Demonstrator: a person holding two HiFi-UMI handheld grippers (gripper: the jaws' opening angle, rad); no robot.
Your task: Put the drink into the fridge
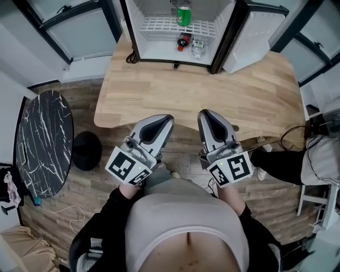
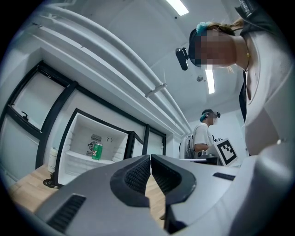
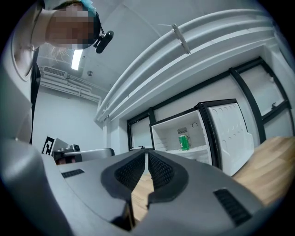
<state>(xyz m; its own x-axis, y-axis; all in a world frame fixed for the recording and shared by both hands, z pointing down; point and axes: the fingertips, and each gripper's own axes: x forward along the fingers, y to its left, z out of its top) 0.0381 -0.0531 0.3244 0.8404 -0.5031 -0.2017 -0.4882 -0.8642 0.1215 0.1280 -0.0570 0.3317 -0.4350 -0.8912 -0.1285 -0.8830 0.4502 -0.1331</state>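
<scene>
Standing at the far edge of the light wooden table [image 1: 212, 90], the small black fridge [image 1: 154, 50] shows its white inside, with its door [image 1: 249, 40] swung wide to the right; a white wire shelf [image 1: 159, 25] crosses the cabinet. On that shelf a green can [image 1: 184, 16] stands upright, with a silver top and a pale mark on its side; both gripper views show it well back in the cabinet [image 2: 97, 151] [image 3: 184, 142]. On the fridge floor below it lies a dark bottle [image 1: 183, 41] with a red cap; just beside that, to the right, lies a small clear bottle [image 1: 197, 48]; what its label says is too small to tell.

Well apart from the fridge, near the table's front edge and close to the person's body, the left gripper [image 1: 167, 119] and the right gripper [image 1: 205, 115] point forward side by side. The left gripper's jaws [image 2: 150, 159] are closed, the ribbed pads meeting at the tips with nothing between them; the right gripper's jaws [image 3: 146, 154] are closed in the same way, and it holds nothing. Neither gripper touches a drink.
</scene>
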